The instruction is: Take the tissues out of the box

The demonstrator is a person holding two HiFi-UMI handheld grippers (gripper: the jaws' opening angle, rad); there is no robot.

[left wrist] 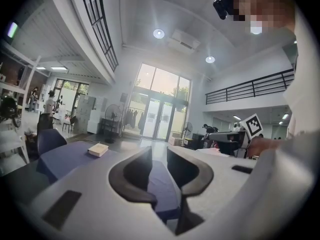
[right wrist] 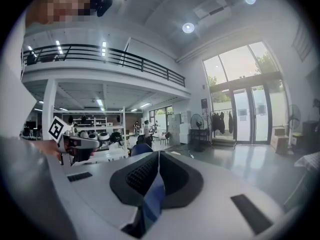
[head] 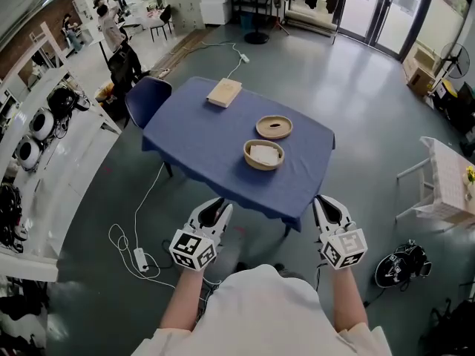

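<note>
Both claws hang empty, close to the body: left claw [head: 215, 208] has its jaws a fair way apart, right claw [head: 326, 205] is pinched together on nothing. That floor cable [head: 140, 258] looks like a trip risk walking up. On the bench [head: 200, 136] the near bowl [head: 263, 154] and far bowl [head: 274, 127] sit before the tissue box [head: 224, 92] at the far end, so reaching over could knock them.
</note>
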